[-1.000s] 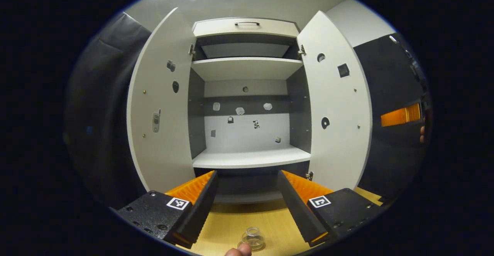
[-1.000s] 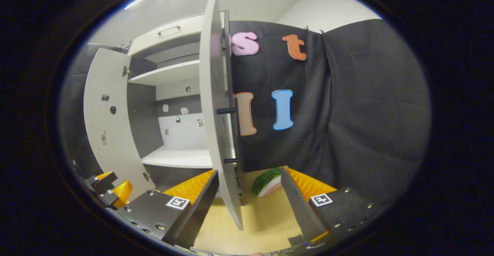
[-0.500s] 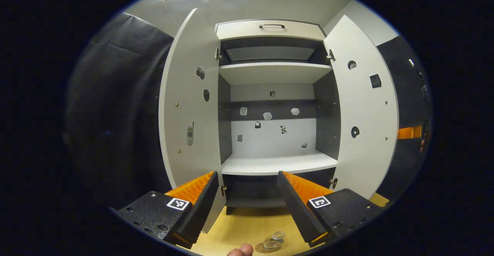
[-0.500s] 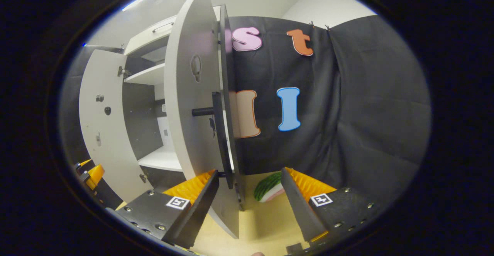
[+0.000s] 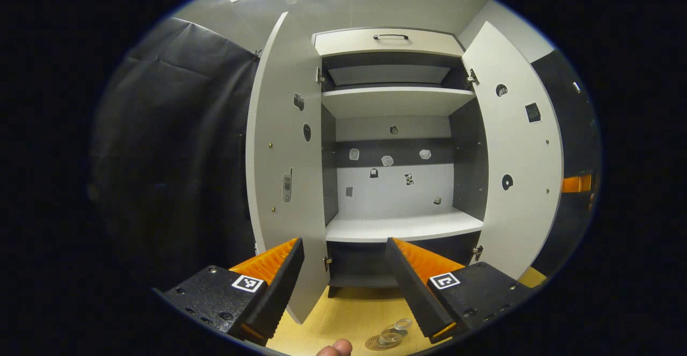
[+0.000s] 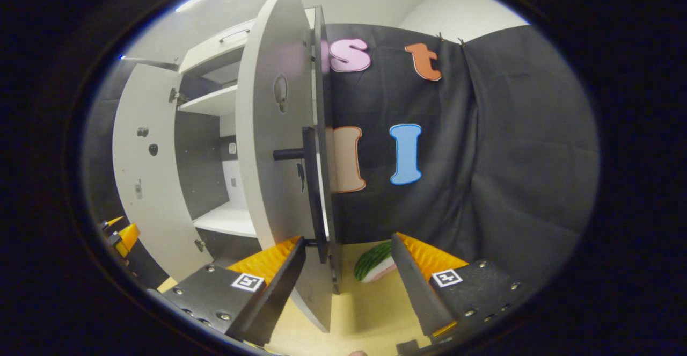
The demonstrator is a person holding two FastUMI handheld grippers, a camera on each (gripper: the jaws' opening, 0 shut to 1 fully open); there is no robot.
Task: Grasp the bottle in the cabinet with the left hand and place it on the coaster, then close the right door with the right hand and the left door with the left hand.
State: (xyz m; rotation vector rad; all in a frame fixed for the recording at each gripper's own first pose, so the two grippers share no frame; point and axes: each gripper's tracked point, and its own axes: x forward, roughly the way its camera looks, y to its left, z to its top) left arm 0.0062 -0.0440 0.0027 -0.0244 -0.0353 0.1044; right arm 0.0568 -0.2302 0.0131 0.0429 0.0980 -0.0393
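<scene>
While both doors stand open, the entries run near to far.

Left gripper (image 5: 343, 275): fingers spread wide, nothing between them, held above the near edge of the pale wooden table (image 5: 354, 313).

Small clear glass bottle (image 5: 390, 335): on the round brown coaster (image 5: 374, 343) at the table's near edge, just below the left gripper; whether it stands upright or tilts cannot be told. Placing judged done.

Fingertip of a person's hand (image 5: 334, 349): at the bottom edge of the left gripper view, beside the coaster.

Right gripper (image 6: 348, 270): fingers wide apart, gripping nothing, straddling the lower free edge of the white right door (image 6: 273, 146); contact cannot be told. That door is seen nearly edge-on, its black bar handle (image 6: 311, 184) on the outer face. Judged: closing of this door is in hand, not finished.

Green-and-white striped wedge (image 6: 373, 261): on the table by the black cloth wall, beyond the right gripper.

White left door (image 5: 282, 173): swung out, just beyond the left gripper's near finger, untouched. Closing left to do.

White cabinet (image 5: 397, 130): middle shelf (image 5: 402, 227) bare, small stickers on the back panel.
</scene>
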